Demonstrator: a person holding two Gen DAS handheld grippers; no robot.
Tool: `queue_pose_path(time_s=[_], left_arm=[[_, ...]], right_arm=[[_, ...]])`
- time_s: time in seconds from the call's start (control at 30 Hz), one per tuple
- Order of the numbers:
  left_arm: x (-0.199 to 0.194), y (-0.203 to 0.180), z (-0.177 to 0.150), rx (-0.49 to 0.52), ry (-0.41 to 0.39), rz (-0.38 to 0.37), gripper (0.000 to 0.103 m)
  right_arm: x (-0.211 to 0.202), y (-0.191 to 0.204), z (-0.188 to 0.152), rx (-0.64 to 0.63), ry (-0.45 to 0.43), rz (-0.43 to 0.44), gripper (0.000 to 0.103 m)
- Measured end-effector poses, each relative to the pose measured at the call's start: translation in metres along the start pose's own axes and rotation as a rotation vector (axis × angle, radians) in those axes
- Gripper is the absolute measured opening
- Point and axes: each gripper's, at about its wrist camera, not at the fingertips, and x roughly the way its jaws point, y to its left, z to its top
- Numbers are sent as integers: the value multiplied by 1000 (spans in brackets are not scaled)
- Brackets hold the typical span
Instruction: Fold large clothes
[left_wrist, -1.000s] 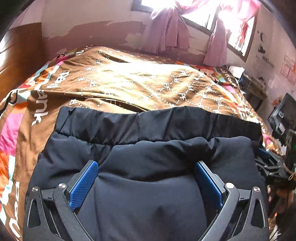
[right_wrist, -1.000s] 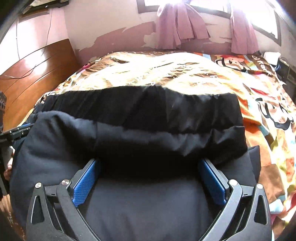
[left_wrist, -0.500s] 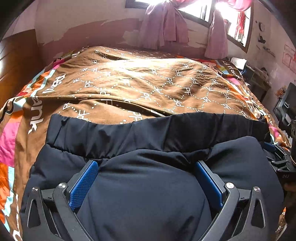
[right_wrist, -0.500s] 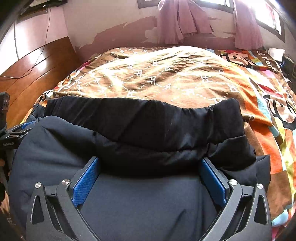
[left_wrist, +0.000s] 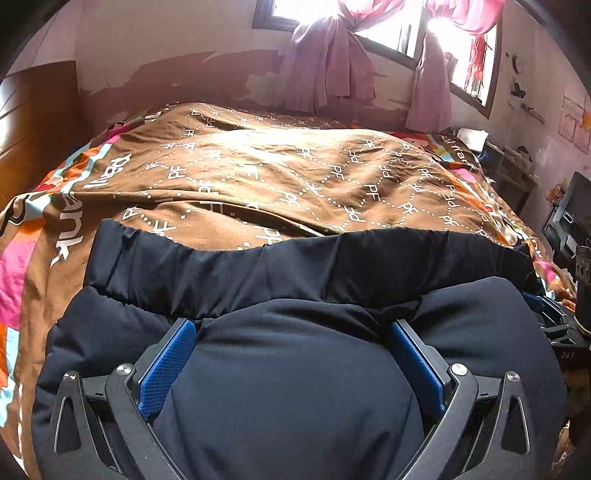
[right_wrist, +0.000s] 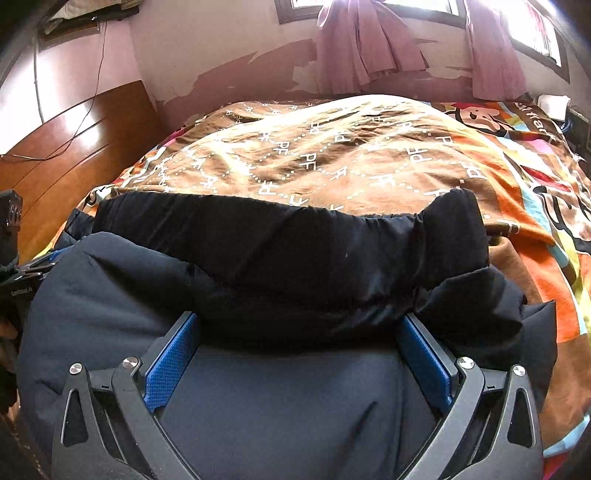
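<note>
A large dark navy padded jacket (left_wrist: 295, 387) lies on the near part of the bed, its black hem band (left_wrist: 295, 266) toward the far side. My left gripper (left_wrist: 291, 332) stands wide open with the jacket's bulging fabric between its blue pads (left_wrist: 166, 365). In the right wrist view the same jacket (right_wrist: 295, 398) fills the foreground. My right gripper (right_wrist: 297, 328) is also wide open, its blue pads (right_wrist: 170, 365) on either side of a fold under the black band (right_wrist: 295, 243).
The bed carries a brown patterned blanket (left_wrist: 295, 173) over a colourful cartoon sheet (right_wrist: 535, 155). A wooden headboard (right_wrist: 74, 147) stands left, pink curtains (left_wrist: 332, 62) and a window behind. Cluttered furniture (left_wrist: 569, 221) sits right of the bed.
Both grippers have drawn back toward the near edge and tilted up. The jacket's upper layer now sits lower, showing more of the black band and blanket. The jaws stay open.
</note>
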Motion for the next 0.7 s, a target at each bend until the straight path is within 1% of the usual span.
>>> queue_pose_path(time_s=[0.7], left_arm=[[7, 3, -2, -12, -33, -10, 103]], right_arm=[[11, 1, -5, 10, -46, -5, 103]])
